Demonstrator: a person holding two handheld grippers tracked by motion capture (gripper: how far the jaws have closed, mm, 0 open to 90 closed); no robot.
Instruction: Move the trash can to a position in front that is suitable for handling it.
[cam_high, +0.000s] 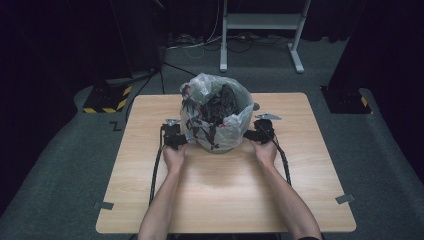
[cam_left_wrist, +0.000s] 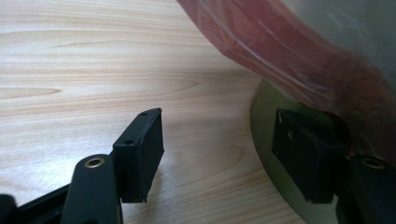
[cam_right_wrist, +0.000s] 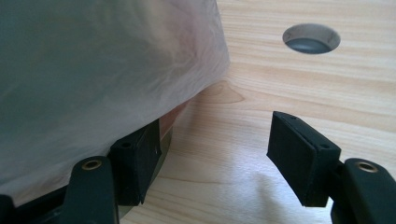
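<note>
I've set my left gripper (cam_high: 176, 136) and right gripper (cam_high: 260, 131) flanking the round grey bin lined with a translucent plastic bag (cam_high: 217, 114), centre frame; both jaws gape, gripping nothing, ready for the bag's loose skirt.

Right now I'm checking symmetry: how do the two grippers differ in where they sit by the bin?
The left gripper sits at the bin's left side, the right gripper at its right. In its own view, the left's right-hand jaw meets the bin; the right's left-hand jaw does. Both stand open, low on the table.
</note>
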